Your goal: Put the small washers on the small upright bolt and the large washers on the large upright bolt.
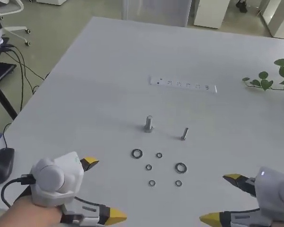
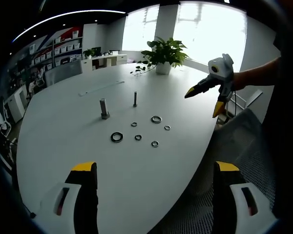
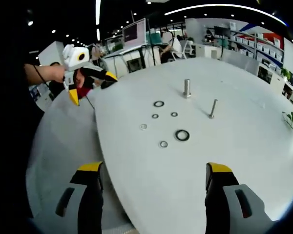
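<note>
The large upright bolt (image 1: 148, 124) (image 2: 104, 108) (image 3: 186, 88) and the thinner small bolt (image 1: 184, 134) (image 2: 135, 99) (image 3: 213, 108) stand mid-table. In front of them lie two large washers (image 1: 137, 153) (image 1: 181, 168) and several small washers (image 1: 159, 155), flat and loose. My left gripper (image 1: 103, 189) (image 2: 155, 168) (image 3: 93, 87) hovers open at the near left edge, holding nothing. My right gripper (image 1: 221, 198) (image 3: 155, 167) (image 2: 202, 105) hovers open at the near right edge, also holding nothing. Both are well short of the washers.
A white power strip (image 1: 183, 84) lies beyond the bolts. A potted plant (image 1: 274, 78) reaches in at the right edge. A black mouse (image 1: 1, 163) with its cable sits at the table's left edge. Bare white table (image 1: 109, 85) surrounds the parts.
</note>
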`<state>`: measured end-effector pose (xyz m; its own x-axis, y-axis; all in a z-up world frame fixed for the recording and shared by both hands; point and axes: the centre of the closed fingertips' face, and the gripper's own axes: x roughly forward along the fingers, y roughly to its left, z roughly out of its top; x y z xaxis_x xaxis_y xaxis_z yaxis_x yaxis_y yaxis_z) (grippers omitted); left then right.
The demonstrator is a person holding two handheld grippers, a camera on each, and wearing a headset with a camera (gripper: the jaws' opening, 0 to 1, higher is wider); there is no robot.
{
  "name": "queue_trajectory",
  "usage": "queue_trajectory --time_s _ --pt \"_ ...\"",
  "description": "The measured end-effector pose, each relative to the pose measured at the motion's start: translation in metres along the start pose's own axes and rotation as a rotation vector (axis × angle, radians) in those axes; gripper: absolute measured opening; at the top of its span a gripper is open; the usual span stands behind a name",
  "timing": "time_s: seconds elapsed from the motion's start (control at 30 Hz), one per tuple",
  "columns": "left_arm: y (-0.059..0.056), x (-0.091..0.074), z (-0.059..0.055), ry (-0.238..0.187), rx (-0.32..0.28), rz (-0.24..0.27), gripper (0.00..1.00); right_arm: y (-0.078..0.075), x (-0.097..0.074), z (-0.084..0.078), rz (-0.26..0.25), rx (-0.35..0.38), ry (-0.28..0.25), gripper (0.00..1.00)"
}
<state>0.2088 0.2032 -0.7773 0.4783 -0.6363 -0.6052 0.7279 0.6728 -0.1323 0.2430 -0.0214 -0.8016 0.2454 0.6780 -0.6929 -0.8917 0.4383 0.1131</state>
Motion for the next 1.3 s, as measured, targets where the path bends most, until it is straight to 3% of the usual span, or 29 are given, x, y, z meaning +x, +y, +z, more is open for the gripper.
queue_trajectory --time_s 0.13,0.47,0.7,0.83,1.07,1.3 --pt "0.006 -0.002 0.005 -0.021 -0.027 0.004 0.99 -0.002 0.010 0.004 0.016 -0.018 0.018 0.85" --pt "0.014 0.003 0.008 -0.029 0.015 0.015 0.98 -0.008 0.030 0.025 0.044 -0.108 0.058 0.75" --pt "0.004 0.006 0.002 -0.017 0.047 -0.017 0.95 -0.009 0.041 0.023 0.057 -0.170 0.122 0.70" --pt "0.009 0.005 0.000 -0.008 0.056 -0.023 0.94 -0.009 0.048 0.024 0.061 -0.176 0.141 0.66" --pt "0.018 0.003 -0.001 0.001 0.086 -0.031 0.94 -0.009 0.063 0.020 0.067 -0.246 0.221 0.63" --pt "0.019 0.004 -0.003 0.022 0.126 -0.045 0.93 -0.007 0.077 0.019 0.093 -0.288 0.271 0.61"
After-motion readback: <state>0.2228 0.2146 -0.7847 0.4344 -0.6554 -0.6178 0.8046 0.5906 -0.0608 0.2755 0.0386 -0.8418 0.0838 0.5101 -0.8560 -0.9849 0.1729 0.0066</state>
